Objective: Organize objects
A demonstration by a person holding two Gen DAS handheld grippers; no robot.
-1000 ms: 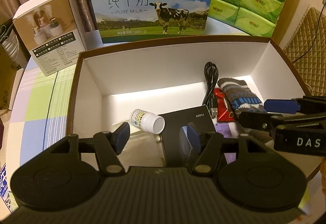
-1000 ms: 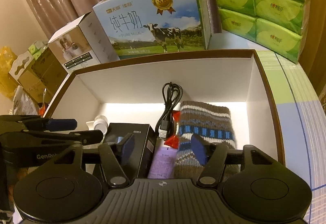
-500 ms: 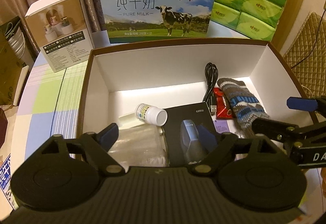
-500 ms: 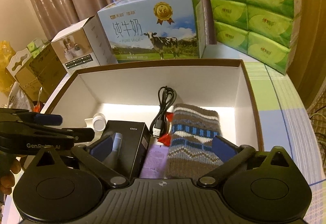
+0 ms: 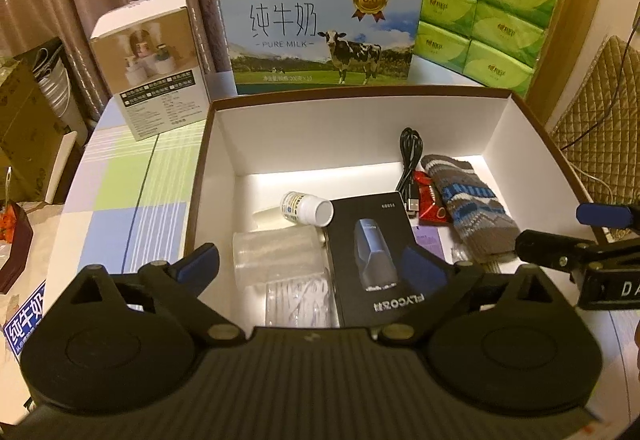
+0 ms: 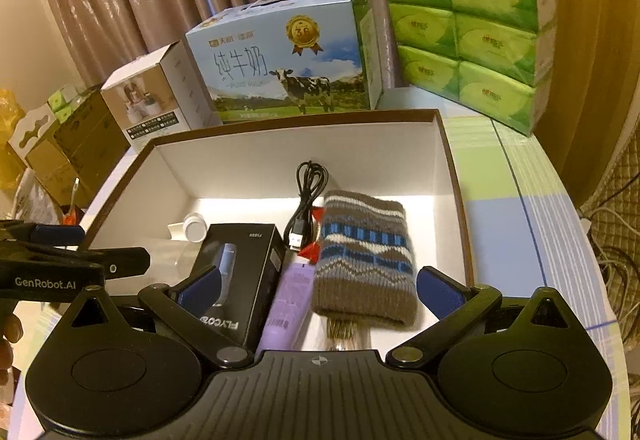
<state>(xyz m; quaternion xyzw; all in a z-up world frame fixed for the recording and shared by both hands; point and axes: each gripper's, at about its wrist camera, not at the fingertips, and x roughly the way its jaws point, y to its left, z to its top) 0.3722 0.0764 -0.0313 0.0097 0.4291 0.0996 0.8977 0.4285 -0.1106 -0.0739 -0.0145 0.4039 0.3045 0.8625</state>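
- Right now both claws hang above the near edge of the storage box (image 5: 362, 95), a white-walled carton with a brown rim sitting on the checked counter (image 5: 132, 195).
- Left claw (image 5: 310, 267): its jaws are opening, almost fully spread, and nothing is pinched between them; below the gap lie a clear plastic cup (image 5: 276, 256) on its side and a clear packet (image 5: 298, 302) of white sticks.
- Right claw (image 6: 320, 288): spread wide and empty, poised over the lilac tube (image 6: 291, 300) and the knitted sock (image 6: 362, 260).
- Everything the task concerns appears to be inside the box already: black shaver box (image 5: 374, 256), white pill bottle (image 5: 306, 208) lying flat, coiled USB cable (image 5: 410, 169), red wrapper (image 5: 431, 197).
- Risk one, as I judge it: the two claws sit near each other, so a careless swing could knock one against the other or clip the brown rim and shift the carton.
- Risk two: the pill bottle and cup are round and on their sides, so a nudge could roll them.
- Risk three: the cup is thin and transparent, so a hard squeeze may crush it or a shallow one let it slip.
- Risk four: the cable's loops could snag a fingertip reaching past them.
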